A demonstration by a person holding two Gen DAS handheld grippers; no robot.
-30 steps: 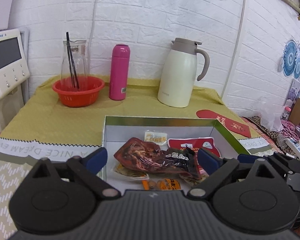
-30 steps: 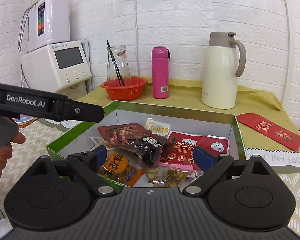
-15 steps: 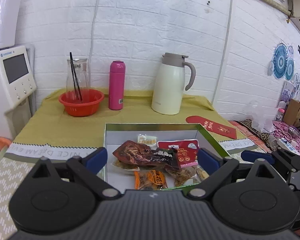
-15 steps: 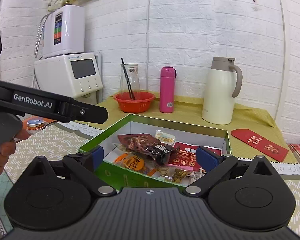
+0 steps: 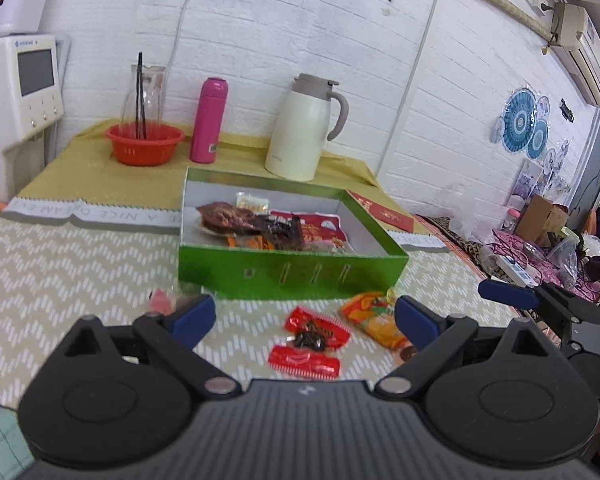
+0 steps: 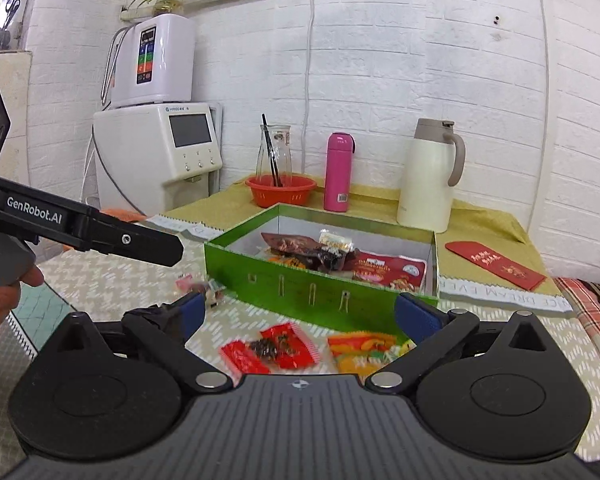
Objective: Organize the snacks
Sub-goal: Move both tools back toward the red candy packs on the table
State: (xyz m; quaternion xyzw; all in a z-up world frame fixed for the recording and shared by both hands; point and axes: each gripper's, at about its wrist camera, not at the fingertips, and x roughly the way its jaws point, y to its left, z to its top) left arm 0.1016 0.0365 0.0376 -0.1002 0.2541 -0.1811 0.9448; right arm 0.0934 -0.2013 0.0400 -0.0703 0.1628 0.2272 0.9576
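A green box (image 5: 292,270) (image 6: 300,284) holding several snack packets stands mid-table. In front of it on the patterned cloth lie a red packet (image 5: 312,340) (image 6: 274,350), an orange-yellow packet (image 5: 374,318) (image 6: 362,350) and a small pink sweet (image 5: 160,300) (image 6: 188,282). My left gripper (image 5: 304,318) hangs open above the loose packets, nothing between its fingers. Also open and empty, my right gripper (image 6: 300,318) is held just short of the same packets. The left tool's body (image 6: 80,228) shows at the left of the right wrist view.
At the back stand a red bowl (image 5: 145,144) with a glass carafe, a pink bottle (image 5: 209,120) and a cream thermos jug (image 5: 306,128). A red envelope (image 6: 496,264) lies right of the box. A white dispenser (image 6: 156,152) stands at the left.
Both grippers have pulled back and up from over the box. The box's front wall and the loose packets on the cloth have come into view.
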